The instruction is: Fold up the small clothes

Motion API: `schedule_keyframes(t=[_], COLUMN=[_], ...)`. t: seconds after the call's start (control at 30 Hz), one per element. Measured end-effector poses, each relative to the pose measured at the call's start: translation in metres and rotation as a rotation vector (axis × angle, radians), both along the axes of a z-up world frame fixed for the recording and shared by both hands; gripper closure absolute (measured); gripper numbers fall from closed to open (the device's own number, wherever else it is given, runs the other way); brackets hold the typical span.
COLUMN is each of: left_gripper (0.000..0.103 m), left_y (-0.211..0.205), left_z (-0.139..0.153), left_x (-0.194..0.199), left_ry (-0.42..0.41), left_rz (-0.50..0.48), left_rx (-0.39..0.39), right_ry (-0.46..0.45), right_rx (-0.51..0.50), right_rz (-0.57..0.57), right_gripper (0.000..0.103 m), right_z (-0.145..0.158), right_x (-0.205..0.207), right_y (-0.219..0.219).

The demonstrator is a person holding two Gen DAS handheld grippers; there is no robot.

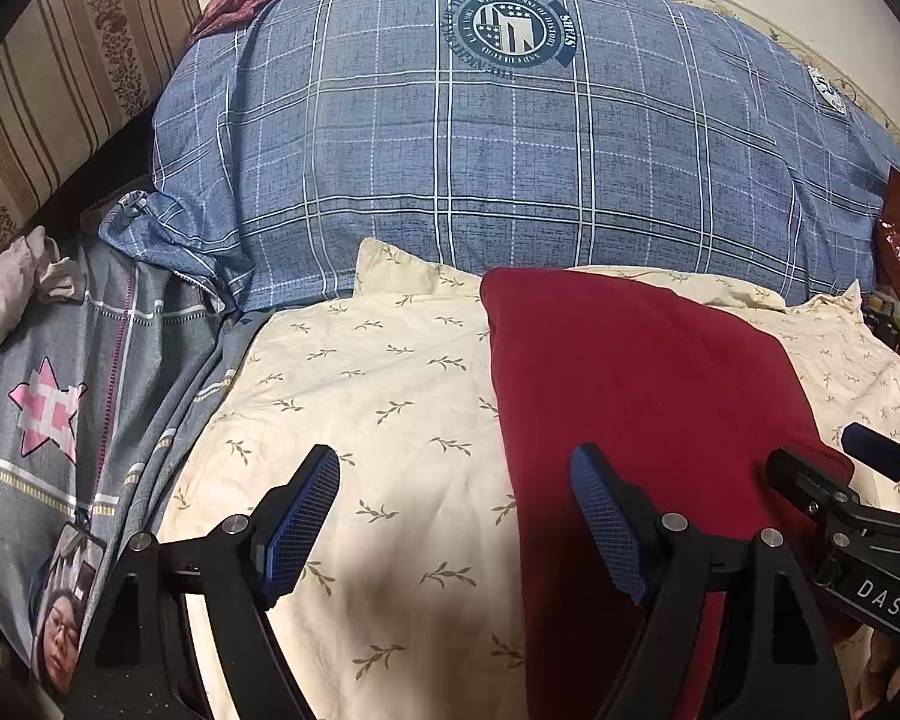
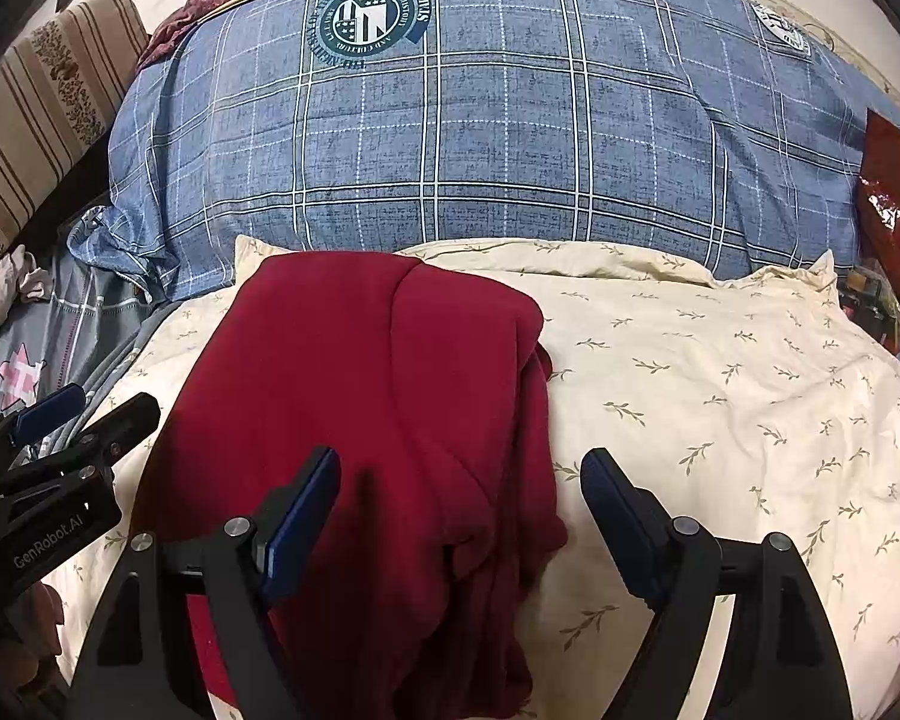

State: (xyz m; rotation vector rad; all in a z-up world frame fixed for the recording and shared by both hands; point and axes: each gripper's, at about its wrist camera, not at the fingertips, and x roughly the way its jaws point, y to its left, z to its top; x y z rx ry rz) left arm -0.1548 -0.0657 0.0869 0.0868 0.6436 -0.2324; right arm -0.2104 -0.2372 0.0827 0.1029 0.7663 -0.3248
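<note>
While both grippers hang with fingers spread and nothing between them, a dark red garment (image 2: 378,396) lies partly folded on the bed.

Left gripper (image 1: 455,516) is over the garment's left edge, right gripper (image 2: 459,516) over its bunched right side; under the garment is a cream leaf-print sheet (image 2: 720,396), with a blue plaid quilt (image 2: 480,120) piled behind.

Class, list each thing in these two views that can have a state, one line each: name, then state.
red garment: folded over, lying flat on the cream sheet, not gripped
cream sheet: spread out, lightly wrinkled
blue plaid quilt: bunched up behind the sheet
left hand-held gripper: open, empty
right hand-held gripper: open, empty
</note>
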Motion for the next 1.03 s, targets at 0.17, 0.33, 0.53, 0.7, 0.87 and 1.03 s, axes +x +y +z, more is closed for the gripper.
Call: schedule_keyframes(t=[0.17,0.33,0.53,0.7,0.87,1.03], left_gripper=[0.025,0.025,0.025,0.025,0.025,0.025], left_y=[0.0000,0.0002,0.0004,0.0001,0.0004,0.0018], left_z=[-0.0003,0.0002,-0.0007,-0.0004,0.0003,-0.0006], left_x=[-0.0002,-0.0010,0.0002,0.0003,-0.0007,-0.0008], left_ry=[0.000,-0.003,0.000,-0.001,-0.012,-0.006], left_rz=[0.000,0.000,0.003,0.001,0.003,0.002], left_rx=[0.002,0.001,0.000,0.002,0.000,-0.010], right_ry=[0.003,0.003,0.002,0.002,0.007,0.002], right_rx=[-0.001,-0.002,0.001,0.000,-0.002,-0.001], right_rz=[0.002,0.003,0.002,0.003,0.006,0.007], right_gripper=[0.019,0.019,0.019,0.019,0.019,0.019], right_z=[-0.0011,-0.0009,-0.0010,-0.0011,-0.0016,-0.0007], right_x=[0.0009,0.0008,0.0005,0.0006,0.0012,0.0006], right_y=[0.0008,0.0012,0.0009,0.0017,0.0030,0.0033])
